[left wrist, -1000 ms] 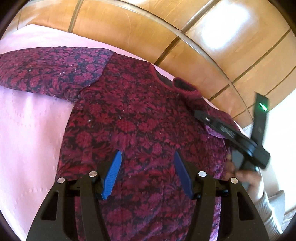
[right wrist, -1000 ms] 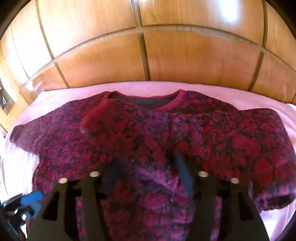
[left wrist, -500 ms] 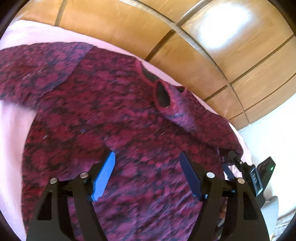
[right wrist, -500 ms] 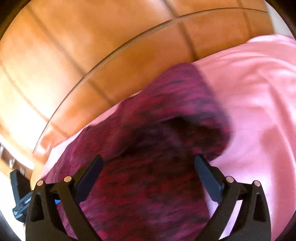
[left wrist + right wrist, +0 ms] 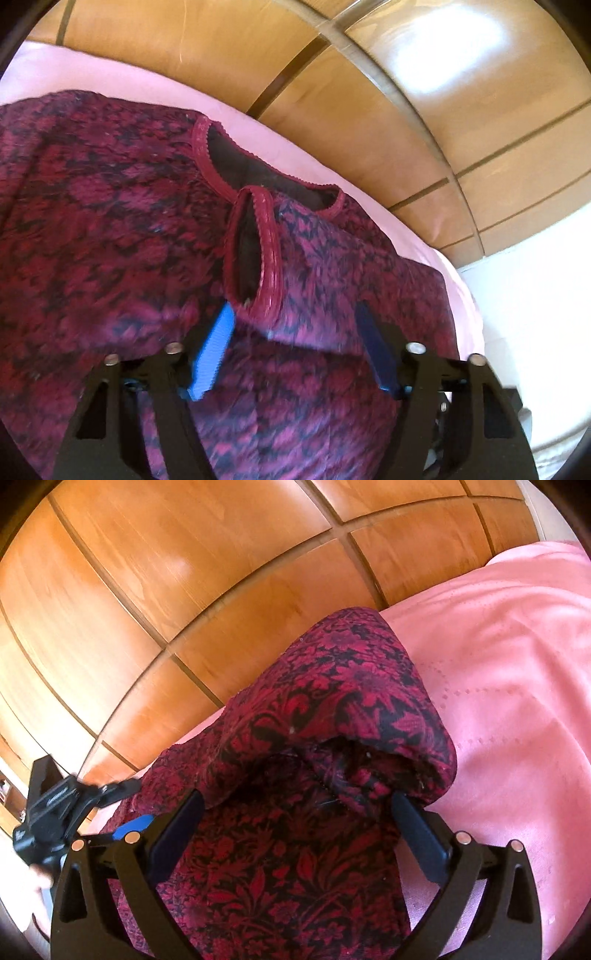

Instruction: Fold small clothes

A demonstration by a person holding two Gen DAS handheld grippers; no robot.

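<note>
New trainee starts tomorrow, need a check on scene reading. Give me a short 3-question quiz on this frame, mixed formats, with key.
1. True or false: the left hand-held gripper is shut on the sleeve.
2. What does the dark red floral top lie on? A) a pink sheet B) a bare wooden floor C) a grey tray
3. Fill in: the folded-in sleeve's cuff lies close to the top's ______.

Key:
1. False. Its jaws stand wide apart over the cloth.
2. A
3. neckline
</note>
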